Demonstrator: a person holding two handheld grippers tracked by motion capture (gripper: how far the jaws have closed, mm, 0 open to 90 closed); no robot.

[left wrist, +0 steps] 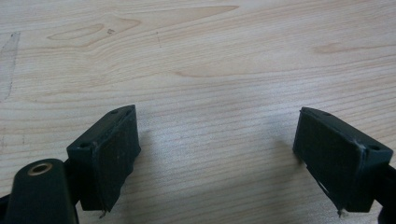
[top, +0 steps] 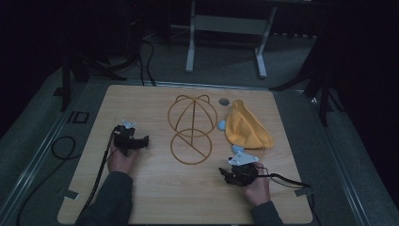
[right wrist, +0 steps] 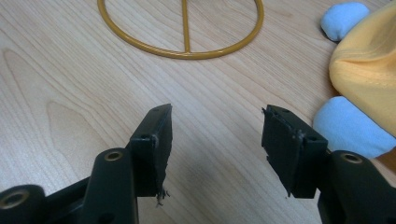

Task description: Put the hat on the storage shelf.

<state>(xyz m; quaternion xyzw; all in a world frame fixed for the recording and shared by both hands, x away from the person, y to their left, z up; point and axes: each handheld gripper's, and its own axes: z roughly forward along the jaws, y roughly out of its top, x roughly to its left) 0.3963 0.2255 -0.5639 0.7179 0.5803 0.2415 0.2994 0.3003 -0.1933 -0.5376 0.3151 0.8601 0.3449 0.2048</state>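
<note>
A yellow wire frame (top: 191, 128) made of rings lies flat at the table's middle; its nearest ring (right wrist: 182, 28) shows in the right gripper view. An orange cloth (top: 245, 125) with light blue padded ends (top: 237, 149) lies to the right of the frame; the cloth (right wrist: 369, 70) and a blue pad (right wrist: 350, 128) also appear beside the right jaws. My left gripper (top: 136, 140) rests on the table left of the frame, open, over bare wood (left wrist: 215, 135). My right gripper (top: 231, 175) sits near the front right, open and empty (right wrist: 215, 135).
A small grey disc (top: 224, 101) lies near the table's far edge. Cables (top: 61, 150) trail off the left side and from the right gripper. A metal stand (top: 226, 33) is on the floor beyond the wooden table (top: 155, 188).
</note>
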